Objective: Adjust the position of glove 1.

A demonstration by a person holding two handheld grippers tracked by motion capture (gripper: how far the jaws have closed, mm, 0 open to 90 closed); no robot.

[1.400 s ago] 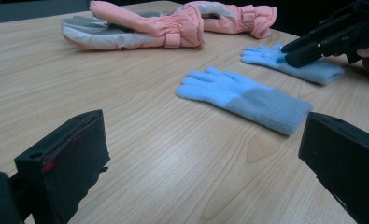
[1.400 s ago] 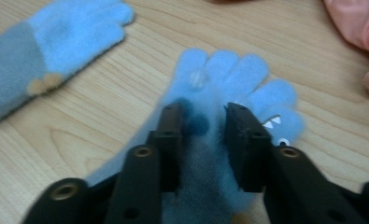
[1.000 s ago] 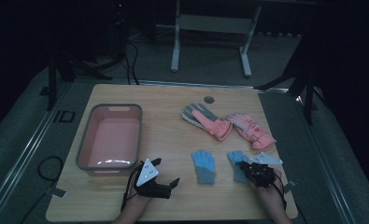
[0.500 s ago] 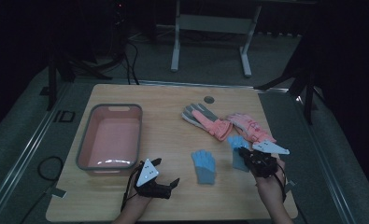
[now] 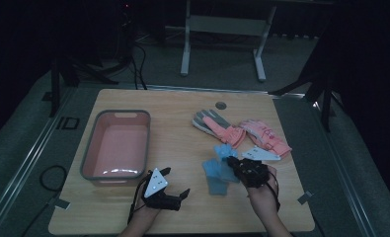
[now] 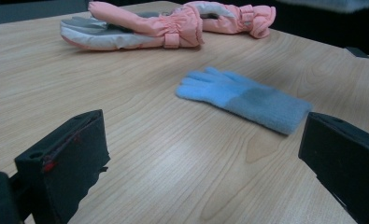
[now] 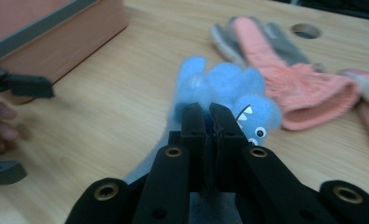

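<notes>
My right gripper [image 7: 209,114] is shut on a blue glove [image 7: 229,88] with a toothy face sewn on it, and holds it off the table. In the high view this gripper [image 5: 233,163] hangs the glove [image 5: 225,150] just right of a second blue glove [image 5: 212,175], which lies flat on the wood. My left gripper [image 5: 176,181] rests near the front edge with its jaws wide apart. Its own camera shows the flat blue glove [image 6: 243,95] lying ahead of the open jaws, apart from them.
A pink tub [image 5: 116,145] with a grey rim stands at the left. Two pink gloves [image 5: 217,126] [image 5: 264,136] lie toward the back right, near a round hole [image 5: 220,105] in the wooden table [image 5: 173,113]. The left gripper [image 7: 14,84] appears beside the tub [image 7: 56,32].
My right gripper has risen and moved left with the blue glove, from the table's right side to just beside the flat blue glove. The left gripper has stayed in place.
</notes>
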